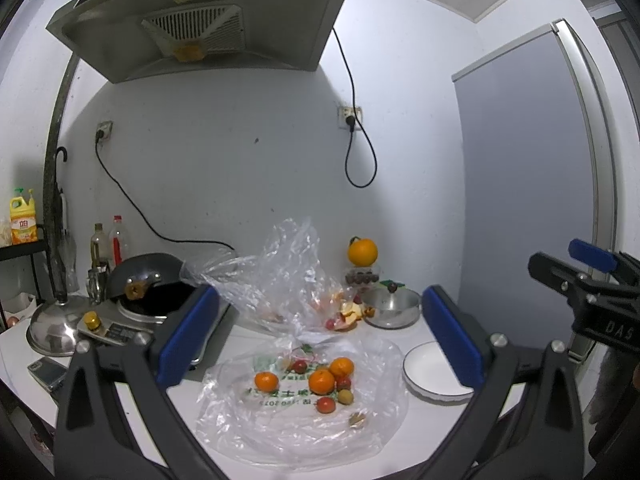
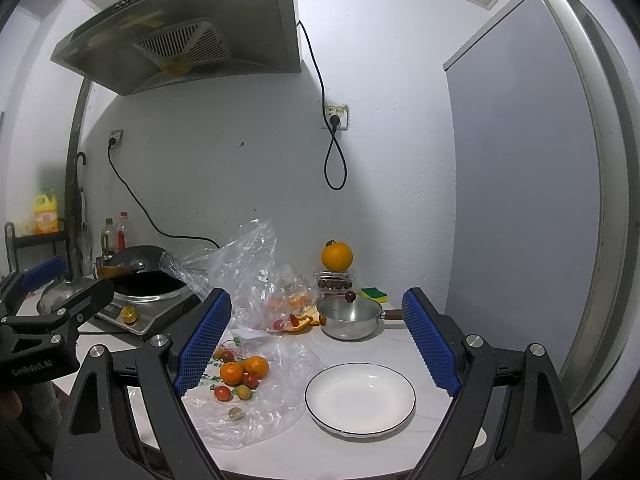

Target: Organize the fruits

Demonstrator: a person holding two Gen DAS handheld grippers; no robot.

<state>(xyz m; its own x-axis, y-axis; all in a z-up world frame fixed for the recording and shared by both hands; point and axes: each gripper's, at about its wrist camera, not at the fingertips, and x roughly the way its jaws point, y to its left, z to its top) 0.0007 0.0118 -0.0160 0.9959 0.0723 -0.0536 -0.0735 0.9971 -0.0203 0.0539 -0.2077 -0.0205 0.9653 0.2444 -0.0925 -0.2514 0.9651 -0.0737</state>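
I read "DAS" on my right tongs body and "GenRobot.AI" on my left tongs; the green print on the flattened clear plastic bag is too creased to read. Both tongs stand wide apart, holding nothing, ribbed blue pads bare. Three round mandarins and small cherry tomatoes lie on that crinkled bag (left of the glossy black-rimmed white plate) on the white tabletop
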